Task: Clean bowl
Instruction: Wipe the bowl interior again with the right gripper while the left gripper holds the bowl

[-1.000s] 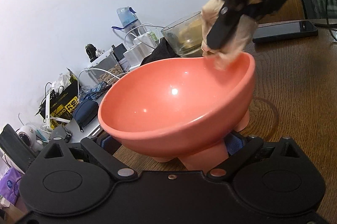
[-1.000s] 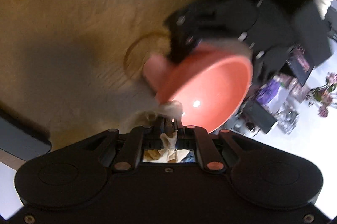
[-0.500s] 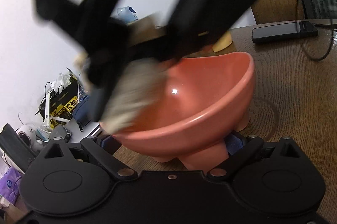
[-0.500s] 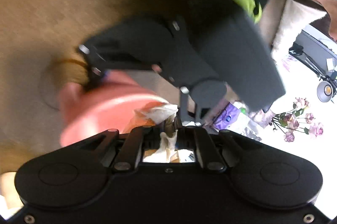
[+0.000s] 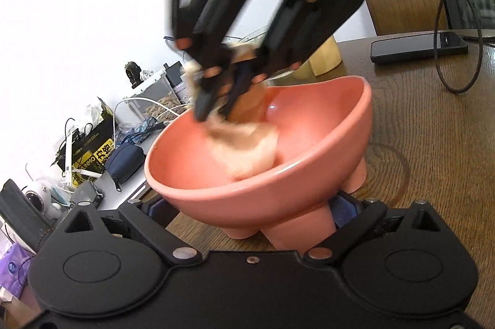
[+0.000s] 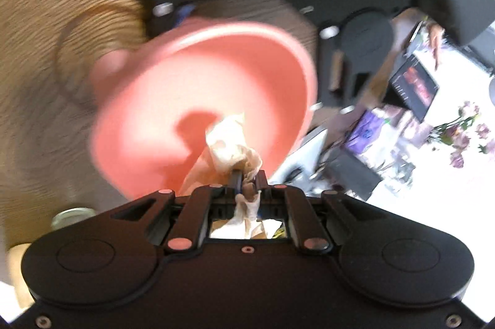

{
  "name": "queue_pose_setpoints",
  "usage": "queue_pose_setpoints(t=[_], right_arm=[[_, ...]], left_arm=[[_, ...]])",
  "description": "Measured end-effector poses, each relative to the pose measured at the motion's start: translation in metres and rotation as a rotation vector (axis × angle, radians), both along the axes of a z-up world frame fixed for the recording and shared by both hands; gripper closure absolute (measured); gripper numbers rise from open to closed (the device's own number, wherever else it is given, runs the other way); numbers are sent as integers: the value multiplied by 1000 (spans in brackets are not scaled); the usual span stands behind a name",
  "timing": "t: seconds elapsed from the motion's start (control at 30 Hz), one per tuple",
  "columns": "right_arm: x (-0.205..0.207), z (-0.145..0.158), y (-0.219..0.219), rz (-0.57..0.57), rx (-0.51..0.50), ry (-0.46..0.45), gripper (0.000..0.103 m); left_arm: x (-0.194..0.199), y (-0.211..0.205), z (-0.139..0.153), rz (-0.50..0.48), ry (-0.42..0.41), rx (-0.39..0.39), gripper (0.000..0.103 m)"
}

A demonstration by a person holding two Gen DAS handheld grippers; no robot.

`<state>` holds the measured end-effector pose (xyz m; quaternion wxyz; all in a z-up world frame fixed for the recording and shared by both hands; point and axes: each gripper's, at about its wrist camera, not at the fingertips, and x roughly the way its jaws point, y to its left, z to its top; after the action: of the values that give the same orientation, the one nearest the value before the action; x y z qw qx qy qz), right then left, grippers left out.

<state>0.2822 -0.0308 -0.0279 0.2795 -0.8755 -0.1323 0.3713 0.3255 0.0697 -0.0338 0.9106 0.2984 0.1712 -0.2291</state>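
Salmon-pink footed ceramic bowl [image 5: 312, 143] tipped on brown wooden tabletop [image 5: 433, 127], foot pinched in left tool [image 5: 247, 223], right tool [image 5: 216, 109] angled down into bowl from above, jaws clamped on crumpled beige paper towel [image 5: 244, 146] pressed against inner wall.

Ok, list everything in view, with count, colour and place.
bowl: one, salmon pink, tilted on the wooden table
tissue: one, off-white, inside the bowl
phone: one, black, table's far edge
cable: one, black, looped by the phone
chair: one, wooden, behind the table
pouch: one, navy, among clutter on the side surface
flowers: purple, by the right edge
left gripper: black, gripping the bowl's feet
right gripper: black, shut on the tissue
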Motion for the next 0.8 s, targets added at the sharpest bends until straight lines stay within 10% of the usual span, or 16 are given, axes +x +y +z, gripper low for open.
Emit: queue_pose_setpoints(t=[0.8], right_arm=[[-25, 3, 39, 50, 42, 87, 93]], left_arm=[[-1, 5, 3, 4, -11, 10, 6]])
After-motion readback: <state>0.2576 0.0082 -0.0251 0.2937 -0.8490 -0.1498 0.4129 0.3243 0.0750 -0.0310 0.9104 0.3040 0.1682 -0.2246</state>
